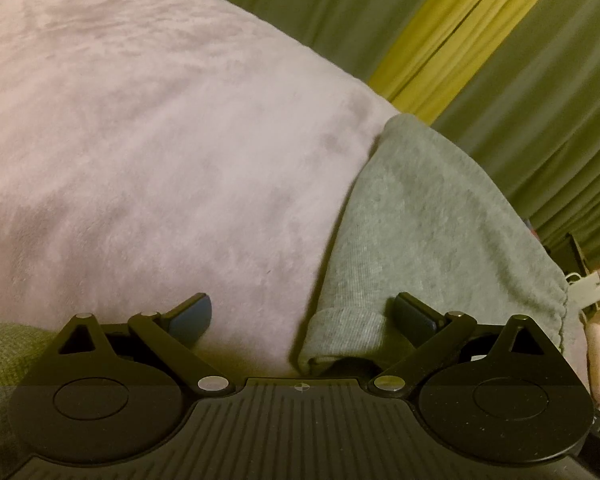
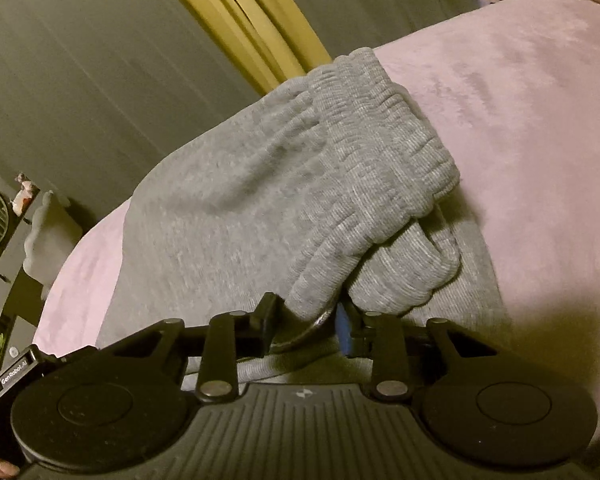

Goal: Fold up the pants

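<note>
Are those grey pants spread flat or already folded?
Partly folded: the grey pants have their elastic waistband doubled back over the fabric beneath.

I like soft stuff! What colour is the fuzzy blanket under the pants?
Pale pink blanket, clearest in the left wrist view.

left claw [image 1: 302,316]: jaws wide apart, angled downward | right claw [image 2: 306,322]: jaws narrowed, pinching cloth, angled downward

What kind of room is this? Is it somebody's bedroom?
Probably a bedroom. Grey sweatpants lie on a soft pink blanket that looks like it covers a bed, long curtains hang behind it, and a shelf of small things stands at the side.
</note>
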A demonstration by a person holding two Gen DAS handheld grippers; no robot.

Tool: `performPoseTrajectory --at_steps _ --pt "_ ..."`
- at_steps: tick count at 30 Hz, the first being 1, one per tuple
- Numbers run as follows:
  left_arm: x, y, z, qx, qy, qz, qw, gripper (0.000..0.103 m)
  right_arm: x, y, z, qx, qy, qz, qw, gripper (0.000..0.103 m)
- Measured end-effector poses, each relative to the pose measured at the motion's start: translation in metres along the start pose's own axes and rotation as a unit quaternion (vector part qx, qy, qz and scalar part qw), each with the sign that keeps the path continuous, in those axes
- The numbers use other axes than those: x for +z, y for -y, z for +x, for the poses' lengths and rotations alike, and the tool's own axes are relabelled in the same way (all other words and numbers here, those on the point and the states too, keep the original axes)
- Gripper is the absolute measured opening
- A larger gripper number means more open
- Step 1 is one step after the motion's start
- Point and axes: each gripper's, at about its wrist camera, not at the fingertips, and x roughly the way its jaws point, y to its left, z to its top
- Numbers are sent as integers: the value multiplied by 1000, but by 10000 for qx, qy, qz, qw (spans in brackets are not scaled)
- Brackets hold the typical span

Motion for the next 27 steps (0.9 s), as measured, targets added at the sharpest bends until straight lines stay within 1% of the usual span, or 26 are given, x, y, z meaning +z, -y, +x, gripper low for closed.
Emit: performPoseTrajectory --at_steps 3,6,10,13,14,15,17,20,24,26,27 --pt "-1 0 0 15 -4 4 10000 101 -1 2 -1 51 53 36 10000 34" --pt "-1 1 1 36 -7 10 10000 101 0 0 -1 -13 -21 45 10000 34" --pt "-1 1 3 58 -17 21 10000 101 4 -9 0 -222 -80 -98 9997 29" --pt "-1 1 3 56 -15 19 10000 101 4 -16 -6 -296 -42 -213 9993 22" --pt "-1 1 3 56 -17 19 10000 101 4 -17 -8 -272 -36 -189 9994 17" --pt "-1 1 3 57 -17 19 10000 101 5 -17 -11 -225 -7 -149 9996 13" --pt "-1 1 3 56 -17 18 10000 101 6 -19 -19 -124 63 -132 9998 10" --pt "-1 1 3 55 -18 18 10000 101 6 -21 -36 122 233 -74 9996 8" --pt "-2 0 3 45 -13 11 10000 101 -2 -19 -58 331 377 8 9987 8" --pt "-2 0 3 48 -17 9 10000 101 -9 -14 -54 150 161 -11 9998 7" --pt "-2 0 4 55 -26 12 10000 101 -14 -9 -47 -75 -21 -35 10000 7"
